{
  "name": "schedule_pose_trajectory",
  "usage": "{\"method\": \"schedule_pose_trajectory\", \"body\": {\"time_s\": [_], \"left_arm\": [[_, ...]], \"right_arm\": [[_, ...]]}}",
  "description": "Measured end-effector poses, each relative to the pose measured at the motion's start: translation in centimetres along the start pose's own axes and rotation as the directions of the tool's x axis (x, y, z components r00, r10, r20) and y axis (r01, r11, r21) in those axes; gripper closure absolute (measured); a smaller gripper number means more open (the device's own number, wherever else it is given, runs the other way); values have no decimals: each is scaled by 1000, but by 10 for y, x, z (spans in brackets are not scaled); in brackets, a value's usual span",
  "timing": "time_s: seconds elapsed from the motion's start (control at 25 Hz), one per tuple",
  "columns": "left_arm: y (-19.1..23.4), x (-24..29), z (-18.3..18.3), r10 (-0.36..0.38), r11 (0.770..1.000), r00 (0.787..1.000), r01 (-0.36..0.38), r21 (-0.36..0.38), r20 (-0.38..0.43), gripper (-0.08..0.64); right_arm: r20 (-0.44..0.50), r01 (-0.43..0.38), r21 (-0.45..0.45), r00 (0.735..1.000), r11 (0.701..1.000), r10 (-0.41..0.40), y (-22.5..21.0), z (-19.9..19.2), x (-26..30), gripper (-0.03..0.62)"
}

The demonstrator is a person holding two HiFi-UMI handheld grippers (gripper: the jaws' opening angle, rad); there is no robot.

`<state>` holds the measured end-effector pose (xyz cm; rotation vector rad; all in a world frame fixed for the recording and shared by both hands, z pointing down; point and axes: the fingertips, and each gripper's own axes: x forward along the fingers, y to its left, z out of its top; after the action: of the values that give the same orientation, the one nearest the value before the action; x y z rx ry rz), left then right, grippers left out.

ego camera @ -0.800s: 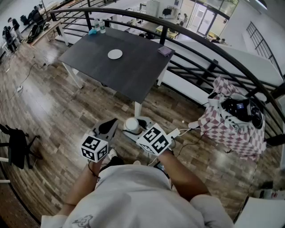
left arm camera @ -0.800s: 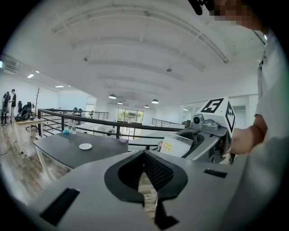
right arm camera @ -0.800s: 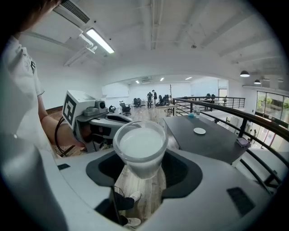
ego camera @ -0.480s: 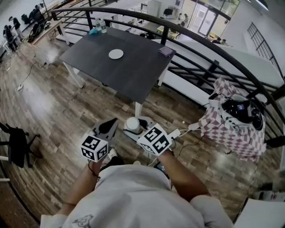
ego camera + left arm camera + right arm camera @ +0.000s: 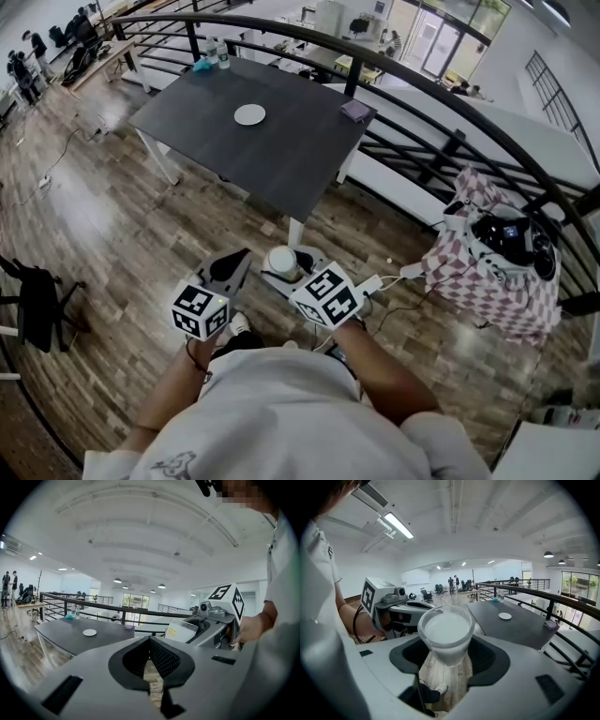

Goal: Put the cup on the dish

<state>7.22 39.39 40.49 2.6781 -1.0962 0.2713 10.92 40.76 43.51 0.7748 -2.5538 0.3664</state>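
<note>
A clear cup (image 5: 446, 632) with a white inside sits upright between the jaws of my right gripper (image 5: 446, 645), which is shut on it. From the head view the cup (image 5: 279, 262) and right gripper (image 5: 281, 273) are held close in front of the person, over the wooden floor. The small white dish (image 5: 249, 114) lies on the dark table (image 5: 291, 150) well ahead, also visible as the dish (image 5: 505, 616) and the dish (image 5: 89, 632). My left gripper (image 5: 232, 266) is beside the right one, its jaws together and holding nothing (image 5: 150, 640).
A black curved railing (image 5: 441, 98) runs behind the table. A purple item (image 5: 356, 111) and bottles (image 5: 214, 56) are on the table's far side. A checked bag with a helmet (image 5: 492, 253) stands at the right, a black chair (image 5: 36, 309) at the left.
The table and dish have drifted slightly right in the head view. Both grippers and the cup keep the same pose.
</note>
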Motion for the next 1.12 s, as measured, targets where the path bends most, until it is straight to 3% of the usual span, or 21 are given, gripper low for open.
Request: {"method": "schedule_pose_trajectory", "body": {"time_s": [0.4, 0.84, 1.12], "left_arm": [[53, 2, 1, -43, 999, 999, 43, -23, -2, 561], [174, -17, 24, -91, 996, 996, 91, -15, -10, 561], [226, -36, 32, -108, 994, 994, 108, -8, -13, 560]], "right_arm": [[3, 27, 18, 1000, 999, -27, -13, 26, 49, 329], [42, 59, 95, 997, 994, -64, -22, 98, 153, 330], [60, 69, 109, 995, 992, -76, -19, 132, 199, 328]]}}
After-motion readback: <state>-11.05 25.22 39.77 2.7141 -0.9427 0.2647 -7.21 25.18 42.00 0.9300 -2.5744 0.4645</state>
